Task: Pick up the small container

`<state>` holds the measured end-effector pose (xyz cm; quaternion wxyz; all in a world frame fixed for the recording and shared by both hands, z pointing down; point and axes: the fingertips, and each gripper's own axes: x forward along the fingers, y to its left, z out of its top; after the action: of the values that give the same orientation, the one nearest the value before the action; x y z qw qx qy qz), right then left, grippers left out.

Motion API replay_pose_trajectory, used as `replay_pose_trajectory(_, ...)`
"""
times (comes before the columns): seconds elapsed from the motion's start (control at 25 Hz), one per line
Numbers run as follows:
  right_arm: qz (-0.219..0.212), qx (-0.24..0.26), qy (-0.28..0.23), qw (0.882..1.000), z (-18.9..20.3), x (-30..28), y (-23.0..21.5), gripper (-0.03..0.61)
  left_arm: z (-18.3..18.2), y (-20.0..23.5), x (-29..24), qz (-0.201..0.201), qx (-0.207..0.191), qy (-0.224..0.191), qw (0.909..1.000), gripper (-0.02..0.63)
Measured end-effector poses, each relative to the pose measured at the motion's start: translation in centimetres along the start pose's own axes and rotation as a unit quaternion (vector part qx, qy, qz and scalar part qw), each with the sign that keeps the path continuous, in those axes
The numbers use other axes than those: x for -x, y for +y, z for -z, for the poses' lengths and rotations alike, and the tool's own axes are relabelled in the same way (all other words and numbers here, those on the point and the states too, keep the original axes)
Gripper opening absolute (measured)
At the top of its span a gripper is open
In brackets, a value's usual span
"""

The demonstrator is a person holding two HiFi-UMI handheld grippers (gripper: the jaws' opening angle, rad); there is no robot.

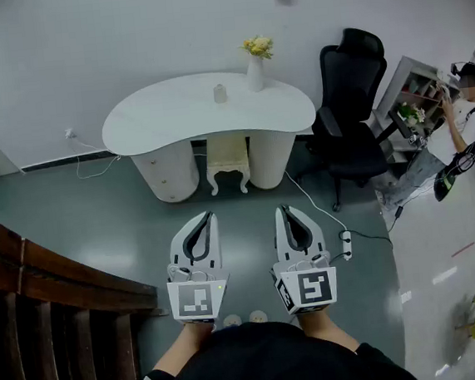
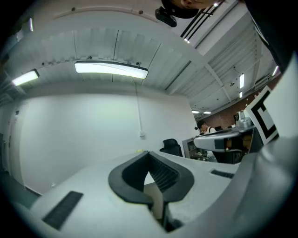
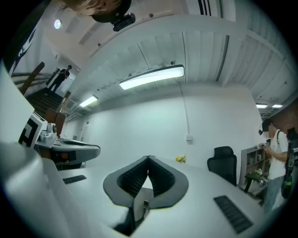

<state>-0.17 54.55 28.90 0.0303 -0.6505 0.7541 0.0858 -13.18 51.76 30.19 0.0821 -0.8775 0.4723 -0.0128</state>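
- Two grippers sit side by side close to the person's body, above a grey floor (image 1: 124, 229). They are the left gripper (image 1: 209, 218) and the right gripper (image 1: 282, 211), and both point toward the far wall.
- The left gripper's own view shows its jaws pressed together at the tips, with nothing between them.
- The right gripper's own view shows its jaws likewise closed tip to tip and empty.
- A white power strip (image 1: 346, 245) lies on the floor just right of the right gripper, and a cable runs from it toward the bench.
- Dark wooden stairs (image 1: 48, 303) fill the lower left corner of the head view.
- Farther off, a white bench (image 1: 155, 118) with a curved top stands against the wall. A small cream stool (image 1: 225, 161) is tucked between its two round legs.
- The small container (image 1: 220, 94) stands upright near the middle of the bench top, well apart from both grippers.
- A white vase (image 1: 256, 75) of yellow flowers stands just to the right of the container.
- A black office chair (image 1: 351, 107) stands at the right end of the bench.
- A person (image 1: 464, 117) stands beyond the chair, near a shelf.
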Motion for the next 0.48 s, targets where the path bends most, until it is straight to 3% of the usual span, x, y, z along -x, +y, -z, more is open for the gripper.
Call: replay_pose_trajectory(0.48,0.003,0.001,0.0,1.0,0.6,-2.2,0.5,0.021,0.7,1.7,-1.4,-0.001,0.006,-0.002,1.0,0.008)
